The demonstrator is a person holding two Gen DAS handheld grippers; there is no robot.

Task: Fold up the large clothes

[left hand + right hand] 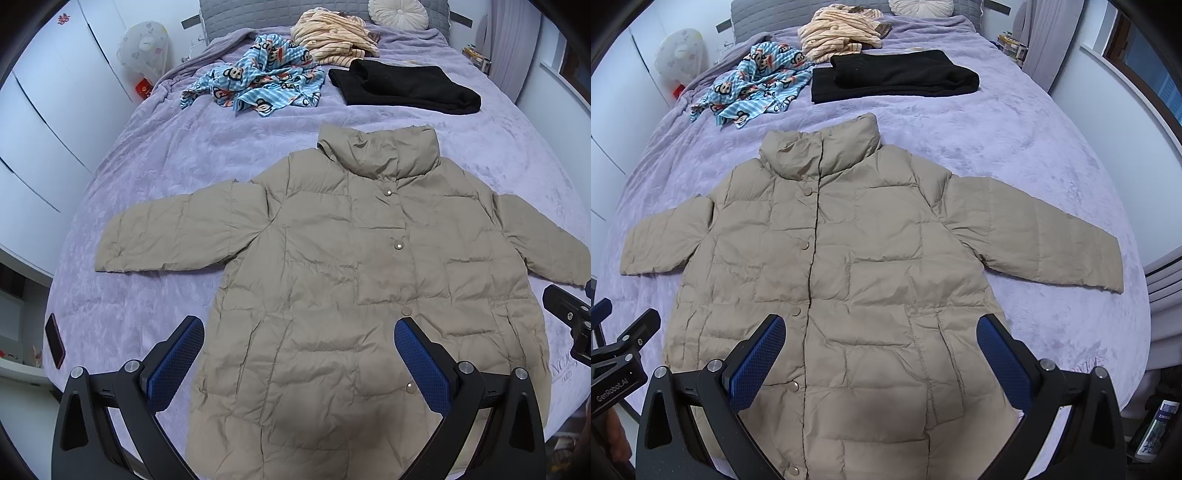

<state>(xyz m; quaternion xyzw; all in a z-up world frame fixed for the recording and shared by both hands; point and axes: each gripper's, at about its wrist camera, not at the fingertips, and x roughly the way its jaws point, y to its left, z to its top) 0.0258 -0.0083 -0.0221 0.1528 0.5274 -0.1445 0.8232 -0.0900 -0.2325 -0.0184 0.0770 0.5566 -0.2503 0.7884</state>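
Observation:
A beige quilted puffer jacket [332, 266] lies flat and face up on the purple bed, snaps closed, collar away from me, both sleeves spread out sideways; it also shows in the right wrist view [857, 266]. My left gripper [299, 328] is open and empty, hovering above the jacket's lower left part. My right gripper [881, 326] is open and empty above the lower right part near the hem. Each gripper's black body shows at the edge of the other's view.
On the purple blanket [166, 166] behind the jacket lie a folded black garment [406, 88], a crumpled blue monkey-print garment [258, 81] and a striped beige one [332, 37]. A dark phone [54, 341] lies at the bed's left edge. White wardrobes stand left.

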